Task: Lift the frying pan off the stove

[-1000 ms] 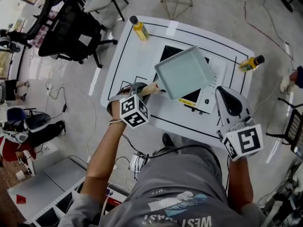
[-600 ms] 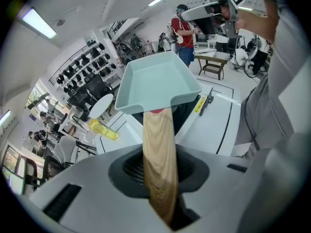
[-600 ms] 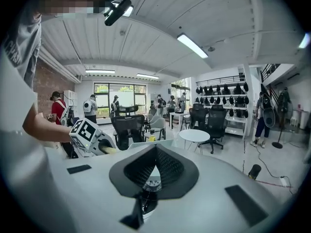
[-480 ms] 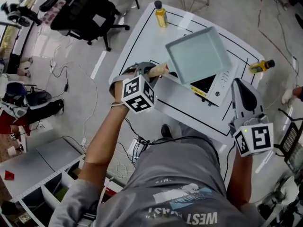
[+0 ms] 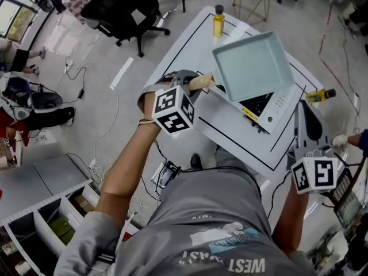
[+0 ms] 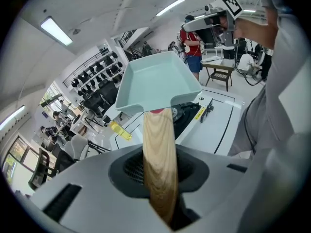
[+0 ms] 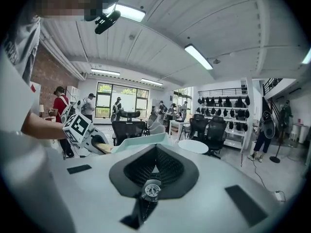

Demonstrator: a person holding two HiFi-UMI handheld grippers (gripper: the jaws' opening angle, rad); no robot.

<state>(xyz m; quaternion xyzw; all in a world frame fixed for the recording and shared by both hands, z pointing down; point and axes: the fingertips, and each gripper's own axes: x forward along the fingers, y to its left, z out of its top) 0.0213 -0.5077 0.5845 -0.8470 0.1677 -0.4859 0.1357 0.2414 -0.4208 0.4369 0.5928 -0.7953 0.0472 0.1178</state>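
One table (image 5: 190,56): white, marked out with black lines, and the person stands at its near edge with a gripper in each hand.
Office chair (image 5: 123,7): black, on the floor off the table's far left corner, well apart from the work.
Stove (image 5: 275,107): a flat white cooker with a black glass top, lying on the right half of the table. Its strip of controls runs along the side nearer the right gripper. From the left gripper view its dark top (image 6: 187,113) shows below the pan.
Frying pan (image 5: 253,65): square, pale teal, with a wooden handle (image 5: 201,83). It is up in the air over the stove, clear of the glass and roughly level. The handle points back toward the person's left side.
Left gripper (image 5: 191,81): clamped on the end of the wooden handle (image 6: 159,164), its jaws drawn in narrow against the wood on both sides. It alone carries the pan (image 6: 158,86).
Right gripper (image 5: 306,112): held by the table's right edge, near the stove's control side and well apart from the pan. Its jaws (image 7: 154,166) are closed together with nothing between them.
Yellow bottle (image 5: 218,19): upright at the table's far edge, beyond the pan.
Second bottle (image 5: 319,95): yellowish with a dark cap, lying at the table's right edge, just past the stove.
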